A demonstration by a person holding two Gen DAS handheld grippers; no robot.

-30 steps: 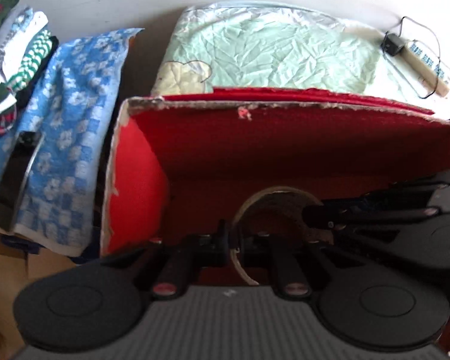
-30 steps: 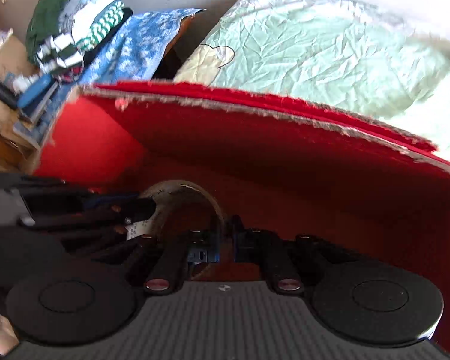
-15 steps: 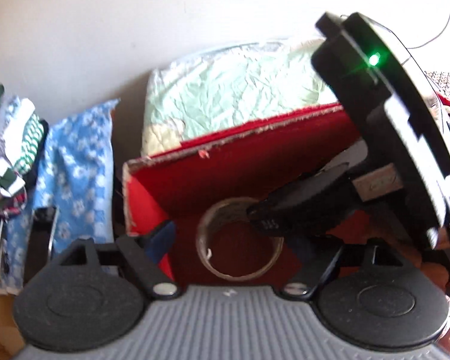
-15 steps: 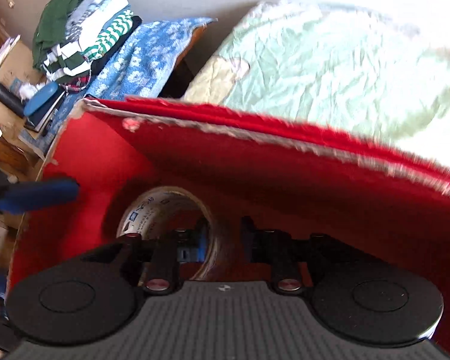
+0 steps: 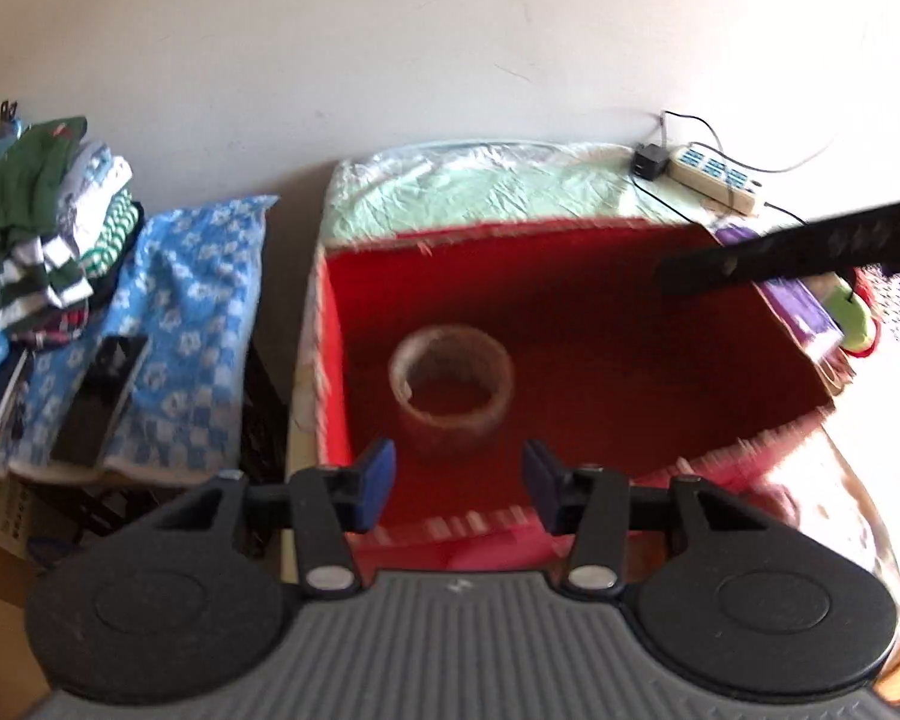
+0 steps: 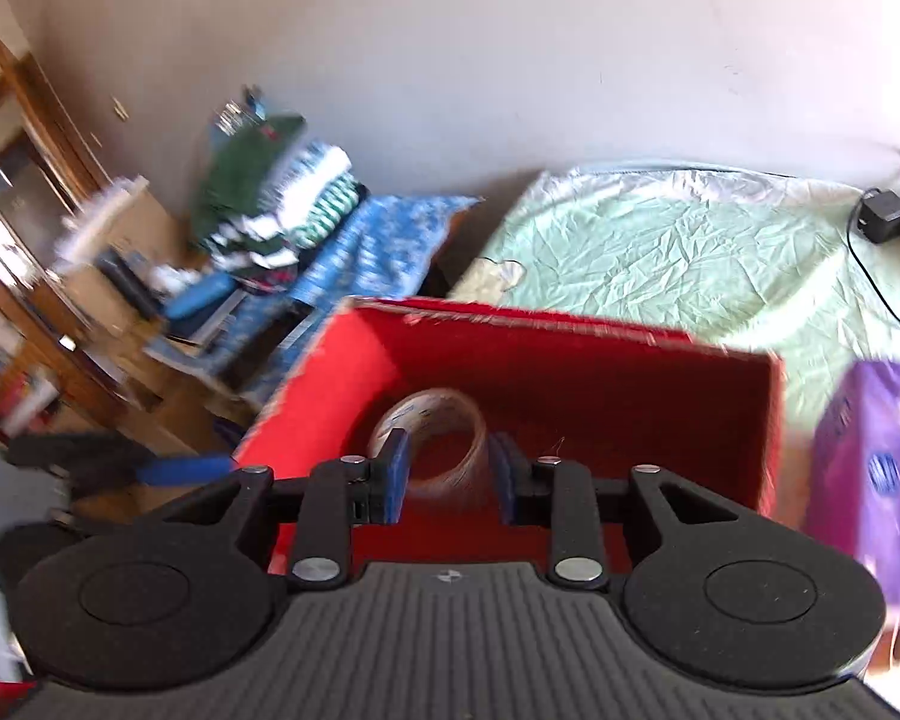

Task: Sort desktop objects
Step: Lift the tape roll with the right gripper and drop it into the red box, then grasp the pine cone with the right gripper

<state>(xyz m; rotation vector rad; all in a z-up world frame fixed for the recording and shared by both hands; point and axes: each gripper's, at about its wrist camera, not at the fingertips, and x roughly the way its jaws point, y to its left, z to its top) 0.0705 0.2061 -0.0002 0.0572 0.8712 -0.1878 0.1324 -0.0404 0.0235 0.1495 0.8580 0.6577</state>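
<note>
A roll of clear tape (image 5: 452,381) lies flat on the floor of a red box (image 5: 570,312). My left gripper (image 5: 459,480) is open and empty, above the box's near edge, clear of the roll. My right gripper (image 6: 449,480) is open and empty too, above the box's near side; the tape roll (image 6: 432,438) shows between and beyond its blue pads (image 6: 393,474), apart from them. The red box (image 6: 570,372) shows in that view. The right gripper's dark body (image 5: 810,246) crosses the upper right of the left wrist view.
A purple pack (image 6: 876,468) stands right of the box. A pale green sheet (image 6: 690,252) lies behind it, with a power strip and charger (image 5: 702,171). A blue towel (image 5: 180,324) with a dark phone (image 5: 99,402) and folded clothes (image 5: 48,222) lie to the left.
Both grippers let go of the tape roll, opened and drew up and back out of the box. The roll now lies alone on the box floor.
</note>
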